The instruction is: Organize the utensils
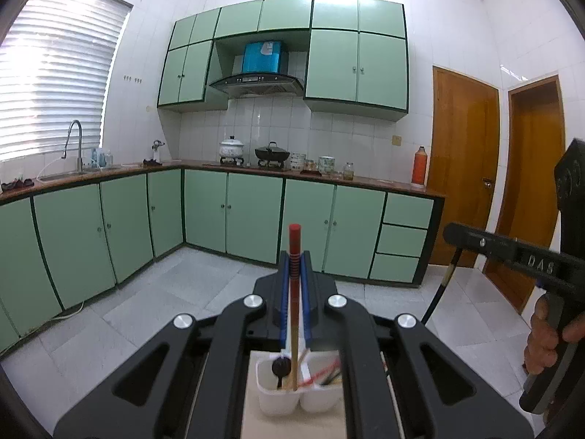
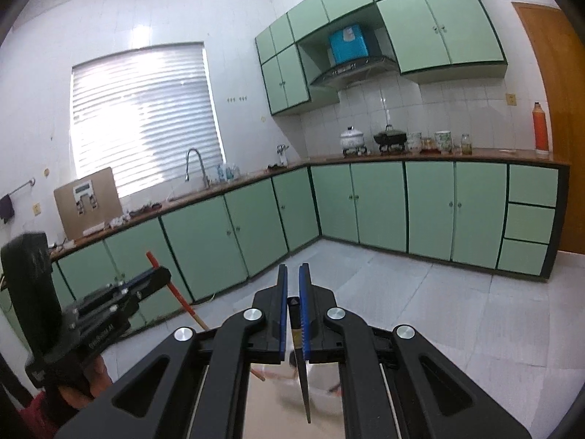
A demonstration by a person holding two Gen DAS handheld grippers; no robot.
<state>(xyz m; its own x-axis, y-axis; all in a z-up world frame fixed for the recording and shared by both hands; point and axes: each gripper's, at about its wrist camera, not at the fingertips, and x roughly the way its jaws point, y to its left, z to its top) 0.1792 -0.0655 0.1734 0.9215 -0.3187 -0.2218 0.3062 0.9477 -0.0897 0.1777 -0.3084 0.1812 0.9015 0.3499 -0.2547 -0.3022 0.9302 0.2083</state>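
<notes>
My left gripper [image 1: 294, 256] is shut on a wooden chopstick with a red top [image 1: 294, 241]. The chopstick stands upright, and its lower end reaches down into a white two-compartment utensil holder [image 1: 278, 398] that holds several other utensils. My right gripper [image 2: 292, 270] is shut on a black chopstick with a gold band [image 2: 301, 376], tip pointing down over the blurred holder [image 2: 321, 398]. In the left wrist view the right gripper [image 1: 453, 232] is at the right, with the black chopstick [image 1: 440, 289] hanging from it. The right wrist view shows the left gripper [image 2: 161, 274] with the red chopstick [image 2: 181, 298].
Green cabinets [image 1: 252, 216] run under an L-shaped counter with a sink [image 1: 73, 146], pots [image 1: 272, 153], jars and an orange thermos [image 1: 420, 166]. Wooden doors [image 1: 464, 168] stand at the right. A hand [image 1: 544, 329] grips the right tool. Grey tiled floor lies below.
</notes>
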